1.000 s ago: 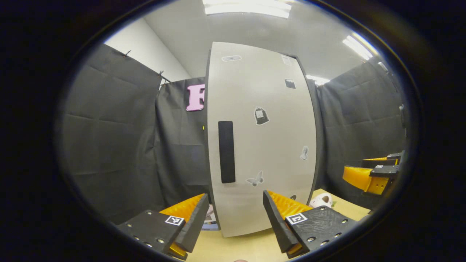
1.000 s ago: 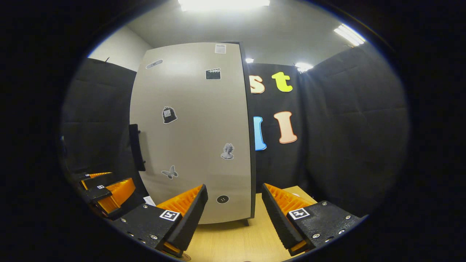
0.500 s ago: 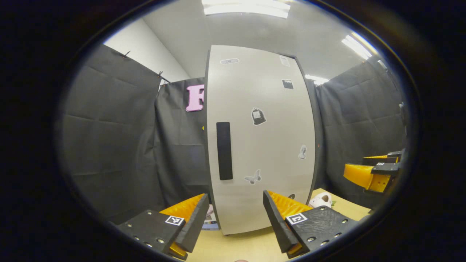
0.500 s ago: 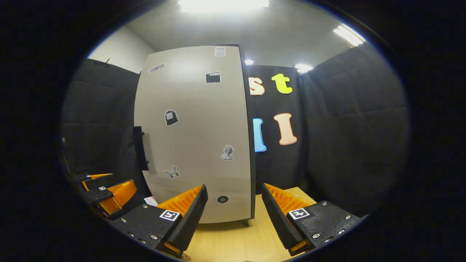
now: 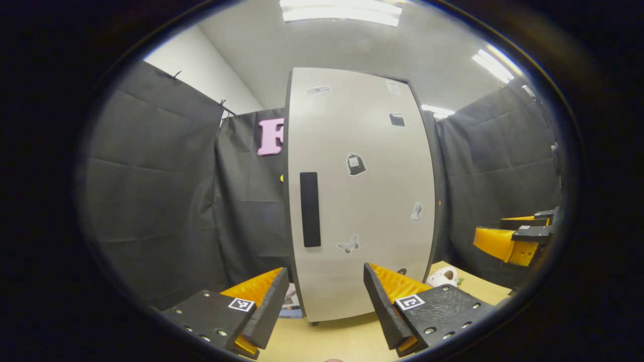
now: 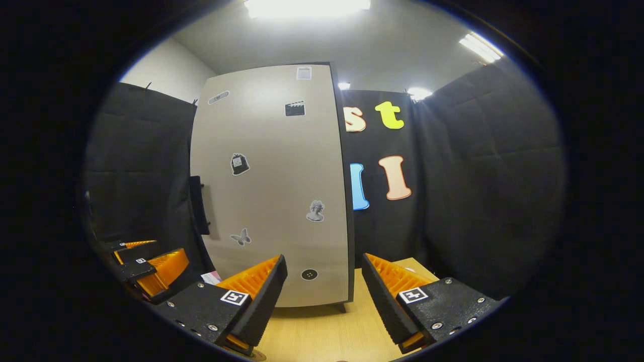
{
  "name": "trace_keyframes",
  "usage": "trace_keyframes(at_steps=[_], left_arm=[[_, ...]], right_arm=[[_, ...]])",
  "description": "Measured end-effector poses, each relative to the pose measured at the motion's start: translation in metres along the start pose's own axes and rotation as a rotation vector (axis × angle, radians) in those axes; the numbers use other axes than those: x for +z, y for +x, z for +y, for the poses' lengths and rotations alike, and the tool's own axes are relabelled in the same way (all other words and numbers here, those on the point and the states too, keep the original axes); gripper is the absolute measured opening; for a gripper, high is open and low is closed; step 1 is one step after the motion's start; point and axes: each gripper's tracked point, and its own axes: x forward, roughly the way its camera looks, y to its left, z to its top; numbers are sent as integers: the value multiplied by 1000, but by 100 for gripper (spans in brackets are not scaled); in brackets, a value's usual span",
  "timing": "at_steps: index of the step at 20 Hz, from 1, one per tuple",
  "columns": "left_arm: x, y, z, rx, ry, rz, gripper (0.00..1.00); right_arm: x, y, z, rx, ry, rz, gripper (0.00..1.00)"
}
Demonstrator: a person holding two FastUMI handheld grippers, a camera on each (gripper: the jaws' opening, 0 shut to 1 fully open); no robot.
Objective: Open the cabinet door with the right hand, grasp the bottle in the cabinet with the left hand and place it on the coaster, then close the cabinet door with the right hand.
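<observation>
A tall pale cabinet door [image 5: 362,201] stands closed before me, with a black vertical handle [image 5: 310,209] near its left edge and small stickers on it. My left gripper [image 5: 322,296] is open a short way in front of the door's lower part. In the right gripper view the same door [image 6: 276,191] sits left of centre, its handle [image 6: 199,205] on the far left edge. My right gripper [image 6: 322,286] is open, holding nothing, near the door's lower right corner. The right gripper [image 5: 518,236] also shows at the far right of the left gripper view, and the left gripper [image 6: 146,264] at the lower left of the right gripper view. The bottle is hidden behind the door.
The cabinet stands on a light wooden table [image 6: 327,332]. A small white object [image 5: 444,276] lies on the table right of the cabinet. Some flat printed items [image 5: 292,301] lie at the cabinet's left foot. Black cloth walls close in on all sides.
Both grippers have drawn back a little from the cabinet, so the door looks slightly smaller and lower. Both stay open and the door stays closed.
</observation>
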Motion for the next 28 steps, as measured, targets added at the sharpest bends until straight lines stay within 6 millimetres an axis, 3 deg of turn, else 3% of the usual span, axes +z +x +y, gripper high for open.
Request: trace_keyframes(at_steps=[13, 14, 17, 28], left_arm=[[-2, -3, 3, 7, -4, 8, 85], [-4, -3, 2, 8, -5, 11, 90], [-4, -3, 2, 10, -8, 14, 85], [-4, -1, 1, 21, -3, 15, 85]], right_arm=[[4, -2, 1, -1, -3, -6, 90], [5, -2, 1, 2, -3, -6, 93], [6, -2, 1, 2, -5, -8, 90], [9, 0, 0, 15, -10, -21, 93]])
